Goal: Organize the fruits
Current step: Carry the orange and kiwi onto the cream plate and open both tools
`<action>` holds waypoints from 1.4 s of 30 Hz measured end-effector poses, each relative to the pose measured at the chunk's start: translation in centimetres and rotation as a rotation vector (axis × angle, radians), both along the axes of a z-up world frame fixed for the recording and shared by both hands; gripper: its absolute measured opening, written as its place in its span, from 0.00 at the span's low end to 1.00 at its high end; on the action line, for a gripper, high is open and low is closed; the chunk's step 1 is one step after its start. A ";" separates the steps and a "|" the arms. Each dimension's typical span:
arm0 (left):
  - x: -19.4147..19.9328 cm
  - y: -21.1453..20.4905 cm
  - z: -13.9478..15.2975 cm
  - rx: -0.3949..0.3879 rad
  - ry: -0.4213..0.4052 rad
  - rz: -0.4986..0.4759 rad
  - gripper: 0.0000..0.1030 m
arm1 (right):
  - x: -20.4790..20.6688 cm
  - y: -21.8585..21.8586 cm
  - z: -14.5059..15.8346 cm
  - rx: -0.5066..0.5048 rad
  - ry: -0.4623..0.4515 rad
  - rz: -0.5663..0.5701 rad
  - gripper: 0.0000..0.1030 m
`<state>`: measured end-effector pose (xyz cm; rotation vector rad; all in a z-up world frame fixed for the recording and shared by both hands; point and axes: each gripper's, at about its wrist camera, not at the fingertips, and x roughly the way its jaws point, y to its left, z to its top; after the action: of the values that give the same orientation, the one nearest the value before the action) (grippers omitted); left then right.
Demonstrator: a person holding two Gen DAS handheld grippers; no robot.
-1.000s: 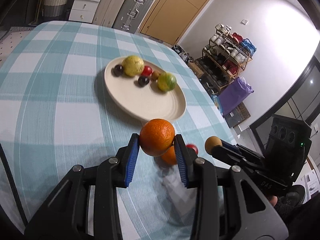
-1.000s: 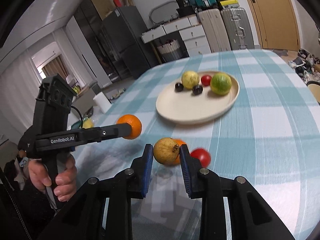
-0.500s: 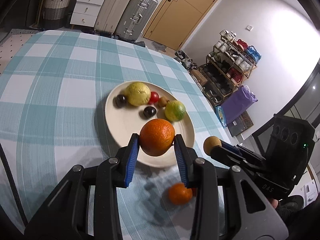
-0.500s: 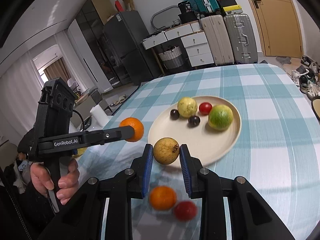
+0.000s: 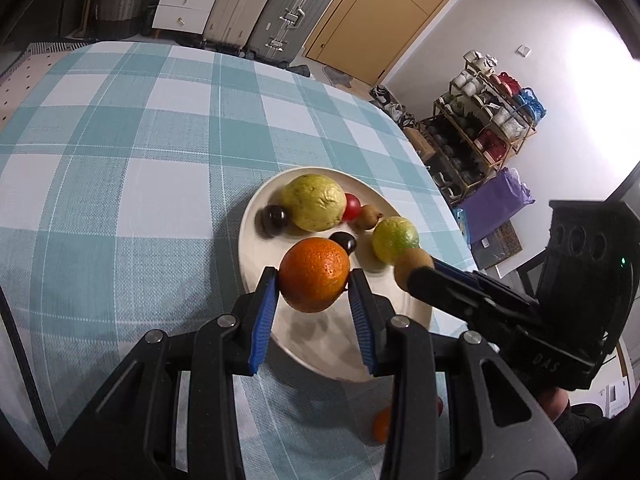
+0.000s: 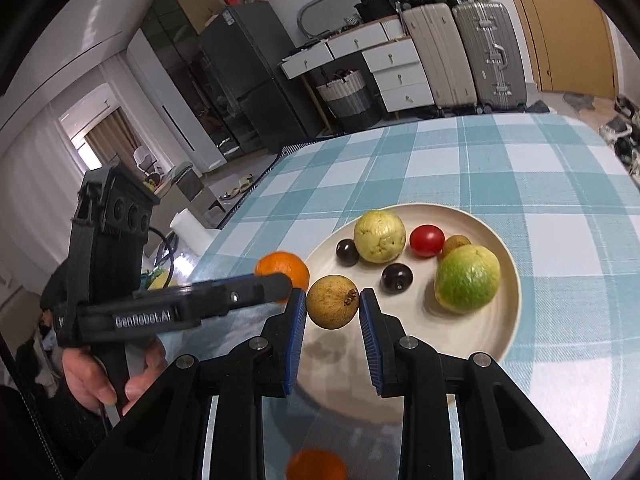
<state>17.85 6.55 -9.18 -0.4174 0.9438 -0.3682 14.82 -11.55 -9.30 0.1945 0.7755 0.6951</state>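
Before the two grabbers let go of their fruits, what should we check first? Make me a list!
1. Left gripper holds the orange firmly between its jaws: ok.
2. Right gripper holds the brown fruit firmly: ok.
3. Both fruits hang over the plate, not the tablecloth: ok.
4. Bare plate below each fruit: ok, the near part is bare.
5. Fruits low enough to drop softly: cannot tell.
6. The green fruit and dark grape sit close by and could get bumped: not ok, go slowly.
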 end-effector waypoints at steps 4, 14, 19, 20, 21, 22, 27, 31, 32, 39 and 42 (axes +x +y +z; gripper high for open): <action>0.7 0.0 -0.5 0.012 0.008 -0.007 0.32 | 1.7 0.9 -0.4 -0.009 0.029 0.000 0.27; 2.2 -0.1 -1.9 0.004 0.042 -0.018 0.32 | 4.5 2.3 -1.8 -0.038 0.082 -0.008 0.27; 3.1 0.0 -2.0 -0.005 0.047 -0.011 0.32 | 5.6 2.5 -2.3 -0.037 0.114 -0.021 0.27; 3.2 0.1 -1.9 -0.013 0.044 -0.009 0.32 | 5.9 2.6 -2.3 -0.036 0.122 -0.024 0.27; 3.2 0.2 -1.8 -0.021 0.041 -0.006 0.32 | 5.9 2.6 -2.3 -0.032 0.124 -0.022 0.27; 3.3 0.3 -1.7 -0.020 0.037 -0.005 0.32 | 6.0 2.7 -2.3 -0.030 0.123 -0.023 0.29; 3.1 0.4 -1.1 -0.015 0.026 0.006 0.32 | 5.7 2.3 -1.4 -0.002 0.092 -0.034 0.40; 2.6 0.4 -0.8 -0.011 0.023 0.013 0.32 | 4.9 1.3 -0.5 0.024 0.065 -0.047 0.41; 2.4 0.4 -0.7 -0.006 0.021 0.014 0.32 | 4.5 0.9 -0.2 0.028 0.055 -0.056 0.42; 0.7 -0.2 -0.1 0.020 0.010 0.020 0.32 | 2.7 -1.7 0.8 0.049 0.023 -0.107 0.47; -0.5 -0.7 0.3 0.041 0.000 0.017 0.32 | 1.8 -2.7 0.9 0.054 0.021 -0.128 0.48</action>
<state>17.39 5.85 -8.84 -0.3879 0.9454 -0.3326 16.62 -14.30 -8.36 0.2983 0.7583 0.5942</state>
